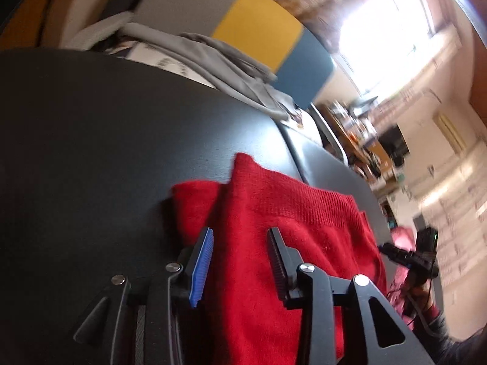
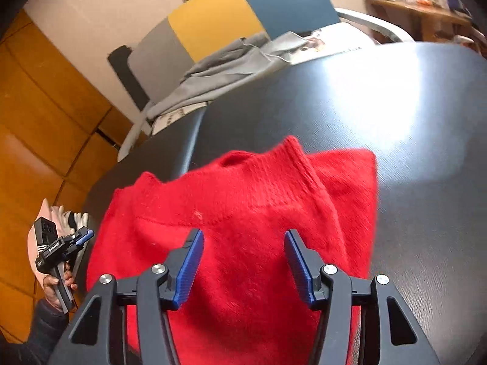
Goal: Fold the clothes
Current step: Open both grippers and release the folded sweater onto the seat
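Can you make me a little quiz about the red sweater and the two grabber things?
1. True or false: the left gripper is squeezing the red sweater tight.
2. What does the red sweater lie on?
A. a wooden floor
B. a dark table
C. a yellow chair
3. Fill in: beyond the far edge of the table is a heap of ____ clothes.

Key
1. False. Its jaws stand apart over the sweater, and so do those of the right gripper.
2. B
3. grey
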### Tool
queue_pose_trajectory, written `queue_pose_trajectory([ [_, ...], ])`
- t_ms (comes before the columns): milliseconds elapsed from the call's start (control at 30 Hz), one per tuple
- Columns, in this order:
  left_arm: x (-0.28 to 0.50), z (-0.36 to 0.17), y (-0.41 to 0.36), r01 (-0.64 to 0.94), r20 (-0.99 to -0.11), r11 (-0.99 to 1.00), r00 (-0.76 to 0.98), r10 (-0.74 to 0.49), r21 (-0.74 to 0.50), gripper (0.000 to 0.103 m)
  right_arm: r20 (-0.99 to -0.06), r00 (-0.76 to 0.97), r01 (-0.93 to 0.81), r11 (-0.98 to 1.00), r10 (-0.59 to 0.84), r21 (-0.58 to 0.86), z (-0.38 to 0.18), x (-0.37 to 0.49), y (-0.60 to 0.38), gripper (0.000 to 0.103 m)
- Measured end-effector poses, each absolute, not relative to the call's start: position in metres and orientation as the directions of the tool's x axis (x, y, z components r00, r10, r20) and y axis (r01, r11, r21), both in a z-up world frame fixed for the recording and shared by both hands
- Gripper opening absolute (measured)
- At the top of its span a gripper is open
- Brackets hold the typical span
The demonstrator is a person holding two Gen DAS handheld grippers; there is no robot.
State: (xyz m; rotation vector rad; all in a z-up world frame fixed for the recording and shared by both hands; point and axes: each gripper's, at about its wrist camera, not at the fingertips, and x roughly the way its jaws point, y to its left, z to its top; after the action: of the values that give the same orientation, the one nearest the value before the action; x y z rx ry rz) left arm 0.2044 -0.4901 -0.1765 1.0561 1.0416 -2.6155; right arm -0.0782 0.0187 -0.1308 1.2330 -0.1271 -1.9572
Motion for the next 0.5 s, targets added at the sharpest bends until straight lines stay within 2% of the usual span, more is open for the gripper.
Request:
queue_pose_trajectory([
  [133, 0.178, -0.191, -0.491, 0.356, -0.700, -0.771, -0.696, 0.158, -0.528, 0.037, -0.736, -0.221, 0.562, -0.700, -0.641, 0.441, -0.128, -0.080, 0.025, 0.058],
  [233, 0.166, -0.201, -0.492, 0.374, -0.727, -0.763, -0.664, 0.176, -0.526, 0.031, -0.759, -0.250, 0.568, -0.726, -0.601, 0.388, -0.125, -0.087, 0.027, 0.063],
  [267, 0.169, -0.198, -0.491, 0.369, -0.716, -0.761, -0.676, 0.174, -0.533, 0.020, -0.767, -0.260, 0.570, -0.734, -0.587, 0.369, -0.124, -0.089, 0.025, 0.064],
  [300, 0.171, -0.197, -0.491, 0.370, -0.711, -0.758, -0.683, 0.169, -0.537, 0.015, -0.775, -0.271, 0.574, -0.742, -0.571, 0.346, -0.124, -0.093, 0.024, 0.064],
  [433, 0.176, -0.200, -0.487, 0.384, -0.732, -0.764, -0.661, 0.164, -0.518, 0.014, -0.799, -0.278, 0.585, -0.753, -0.534, 0.300, -0.128, -0.114, 0.020, 0.064],
  [500, 0.176, -0.200, -0.486, 0.390, -0.737, -0.766, -0.658, 0.157, -0.512, 0.017, -0.809, -0.273, 0.596, -0.751, -0.521, 0.282, -0.131, -0.123, 0.013, 0.064],
])
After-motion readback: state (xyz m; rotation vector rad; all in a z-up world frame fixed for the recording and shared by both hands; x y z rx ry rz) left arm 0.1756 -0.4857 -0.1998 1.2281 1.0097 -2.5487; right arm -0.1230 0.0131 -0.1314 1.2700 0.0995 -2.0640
